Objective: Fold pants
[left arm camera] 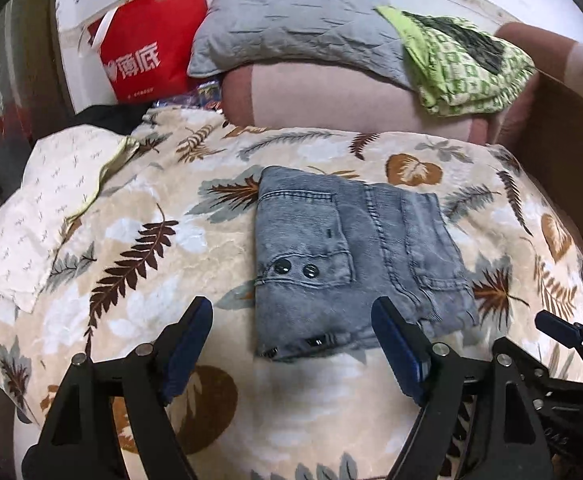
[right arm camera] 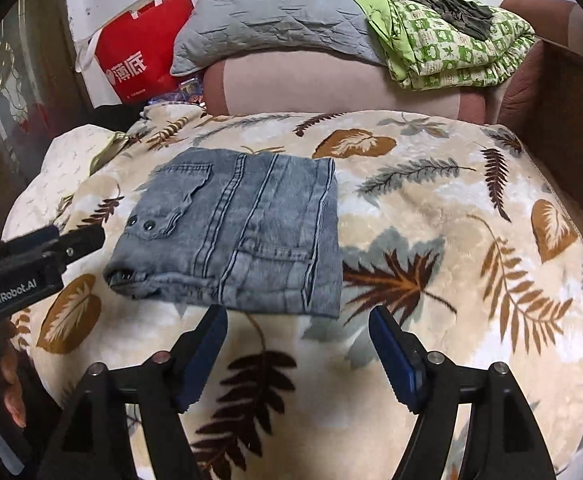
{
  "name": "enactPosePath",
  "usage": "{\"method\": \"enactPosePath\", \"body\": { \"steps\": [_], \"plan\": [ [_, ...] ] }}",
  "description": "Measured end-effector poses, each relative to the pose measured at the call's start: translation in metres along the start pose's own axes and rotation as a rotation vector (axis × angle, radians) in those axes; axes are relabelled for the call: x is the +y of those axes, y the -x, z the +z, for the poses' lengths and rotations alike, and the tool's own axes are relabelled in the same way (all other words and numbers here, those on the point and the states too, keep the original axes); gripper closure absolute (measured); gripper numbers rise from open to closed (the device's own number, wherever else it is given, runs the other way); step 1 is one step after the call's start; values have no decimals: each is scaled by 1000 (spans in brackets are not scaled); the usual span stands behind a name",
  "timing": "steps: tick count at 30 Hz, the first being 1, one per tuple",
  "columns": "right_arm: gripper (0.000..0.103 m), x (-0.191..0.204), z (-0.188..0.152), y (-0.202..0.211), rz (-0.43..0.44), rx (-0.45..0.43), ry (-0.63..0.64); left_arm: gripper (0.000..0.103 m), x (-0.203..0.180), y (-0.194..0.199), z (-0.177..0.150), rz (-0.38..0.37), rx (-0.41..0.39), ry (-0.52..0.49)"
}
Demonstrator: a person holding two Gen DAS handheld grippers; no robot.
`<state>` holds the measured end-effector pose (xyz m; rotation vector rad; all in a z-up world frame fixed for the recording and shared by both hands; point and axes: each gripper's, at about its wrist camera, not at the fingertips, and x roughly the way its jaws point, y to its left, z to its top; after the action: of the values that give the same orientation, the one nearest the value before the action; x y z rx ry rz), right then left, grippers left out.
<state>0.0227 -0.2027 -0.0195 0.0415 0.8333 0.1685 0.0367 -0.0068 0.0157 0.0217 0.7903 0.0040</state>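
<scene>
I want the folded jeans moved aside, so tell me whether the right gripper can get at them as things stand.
Probably yes. The right gripper is open and empty, just short of the near edge of the folded jeans, with only bare leaf-print blanket between. The left gripper sits off to their left.

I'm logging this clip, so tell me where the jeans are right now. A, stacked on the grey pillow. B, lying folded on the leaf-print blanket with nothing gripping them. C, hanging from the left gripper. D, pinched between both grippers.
B: the jeans lie folded on the leaf-print blanket; the left gripper and right gripper are open, off them.
</scene>
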Motion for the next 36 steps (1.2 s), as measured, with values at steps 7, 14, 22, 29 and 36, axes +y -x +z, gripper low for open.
{"method": "enactPosePath", "body": {
  "steps": [7,14,22,29,36],
  "plan": [
    [25,10,-19,10,-30,-25,54,21,-8,20,-7,-6,-35,-5],
    [20,11,-30,2,-42,10,60,21,-5,19,-14,-11,-30,5],
    [18,8,-40,-8,-56,56,47,20,26,0,-40,-12,35,66],
    [18,7,-43,-11,-71,66,44,20,35,-2,-39,11,44,104],
    [4,21,-17,12,-85,3,109,10,21,28,-15,5,-43,75]
  ]
}}
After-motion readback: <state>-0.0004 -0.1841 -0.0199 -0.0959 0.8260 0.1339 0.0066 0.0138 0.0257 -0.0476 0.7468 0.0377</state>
